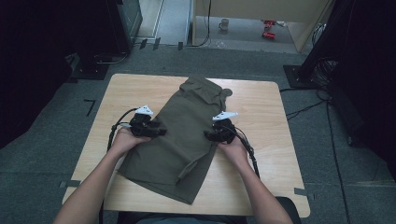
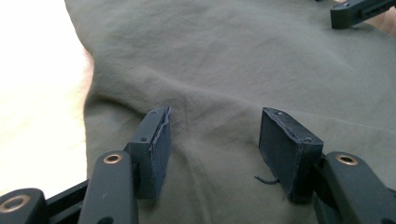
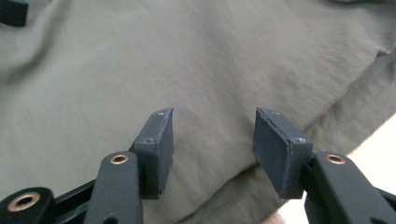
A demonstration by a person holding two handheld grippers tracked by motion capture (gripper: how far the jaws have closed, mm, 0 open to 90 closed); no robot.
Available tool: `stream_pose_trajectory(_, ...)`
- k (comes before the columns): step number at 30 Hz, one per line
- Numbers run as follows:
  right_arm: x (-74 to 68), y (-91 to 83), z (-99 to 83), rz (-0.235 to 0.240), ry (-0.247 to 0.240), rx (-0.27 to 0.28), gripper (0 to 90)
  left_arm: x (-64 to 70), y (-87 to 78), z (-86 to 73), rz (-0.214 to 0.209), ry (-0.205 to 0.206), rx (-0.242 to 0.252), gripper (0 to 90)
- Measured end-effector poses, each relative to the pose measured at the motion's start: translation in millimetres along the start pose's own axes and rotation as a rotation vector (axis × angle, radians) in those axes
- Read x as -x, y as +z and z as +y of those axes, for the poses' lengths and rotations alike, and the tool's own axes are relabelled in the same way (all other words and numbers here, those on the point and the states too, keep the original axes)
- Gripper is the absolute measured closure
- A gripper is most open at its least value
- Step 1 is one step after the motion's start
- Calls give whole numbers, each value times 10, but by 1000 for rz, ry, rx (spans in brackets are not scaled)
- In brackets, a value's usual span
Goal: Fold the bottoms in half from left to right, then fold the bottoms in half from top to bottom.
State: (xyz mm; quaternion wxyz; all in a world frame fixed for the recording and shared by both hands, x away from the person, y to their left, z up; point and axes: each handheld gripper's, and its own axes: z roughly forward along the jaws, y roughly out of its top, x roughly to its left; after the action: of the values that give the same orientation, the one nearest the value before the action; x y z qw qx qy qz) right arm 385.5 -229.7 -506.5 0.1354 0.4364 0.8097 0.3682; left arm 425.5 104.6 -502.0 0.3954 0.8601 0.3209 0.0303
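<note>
Flanking olive shorts (image 1: 182, 135): 2 spread grippers (image 1: 161, 132)

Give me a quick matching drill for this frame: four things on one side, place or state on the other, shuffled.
Things:
1. olive shorts
2. left gripper
3. right gripper
4. mug

Place or state:
A. on the floor beyond the table
B. spread along the middle of the table
C. jaws open, at the shorts' left edge
D. jaws open, at the shorts' right edge

Pairs: 1-B, 2-C, 3-D, 4-A
</note>
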Motion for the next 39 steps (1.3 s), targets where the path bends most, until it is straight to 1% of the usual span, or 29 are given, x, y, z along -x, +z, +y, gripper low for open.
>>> stream_pose_trajectory(1, -3, -3, -19, -1, 2, -5, 491, 10, 17, -21, -2, -6, 2, 443)
stream_pose_trajectory(2, -8, -14, -47, -9, -6, 2, 510, 24, 36, -43, -5, -6, -4, 443)
stream_pose_trajectory(3, -21, -27, -76, -23, -15, 13, 518, 46, 42, -63, 0, 6, 4, 442)
stream_pose_trajectory(4, -31, -38, -97, -33, -24, 19, 517, 72, 43, -76, 14, 23, 6, 440)
stream_pose_trajectory(5, -33, -43, -108, -36, -28, 14, 509, 72, 43, -76, 14, 23, 6, 440)
stream_pose_trajectory(6, -33, -44, -115, -35, -20, 14, 507, 87, 39, -73, 16, 20, -3, 440)
stream_pose_trajectory(8, -24, -36, -127, -35, -17, 15, 497, 92, 33, -74, 13, 0, -4, 440)
stream_pose_trajectory(9, -21, -24, -133, -37, -19, 11, 494, 96, 30, -83, 13, -10, 1, 440)
stream_pose_trajectory(11, -13, -18, -136, -36, -20, 18, 494, 115, 22, -113, 17, -20, 17, 441)
stream_pose_trajectory(12, -9, -17, -136, -37, -21, 20, 497, 128, 17, -122, 20, -21, 18, 442)
stream_pose_trajectory(14, -7, -12, -138, -41, -33, 23, 502, 164, 7, -134, 28, -19, 12, 442)
stream_pose_trajectory(16, -5, -1, -135, -44, -39, 27, 502, 201, -5, -140, 32, -32, 2, 442)
stream_pose_trajectory(19, 7, 19, -130, -45, -36, 39, 497, 263, -22, -176, 34, -48, 6, 442)
stream_pose_trajectory(22, 19, 40, -118, -47, -36, 45, 491, 335, -52, -215, 30, -55, -1, 440)
stream_pose_trajectory(25, 23, 54, -108, -46, -28, 49, 501, 416, -83, -279, 30, -40, 3, 440)
stream_pose_trajectory(30, 40, 71, -94, -38, -20, 57, 504, 516, -105, -334, 28, -43, 7, 440)
stream_pose_trajectory(33, 32, 94, -84, -38, -16, 64, 488, 581, -112, -373, 34, -36, 15, 438)
stream_pose_trajectory(36, 10, 101, -89, -38, -18, 68, 466, 617, -125, -397, 30, -33, 15, 432)
stream_pose_trajectory(38, 7, 96, -92, -43, -28, 65, 458, 633, -133, -406, 27, -34, 12, 431)
stream_pose_trajectory(39, -4, 94, -93, -38, -21, 63, 447, 643, -134, -418, 26, -36, 18, 432)
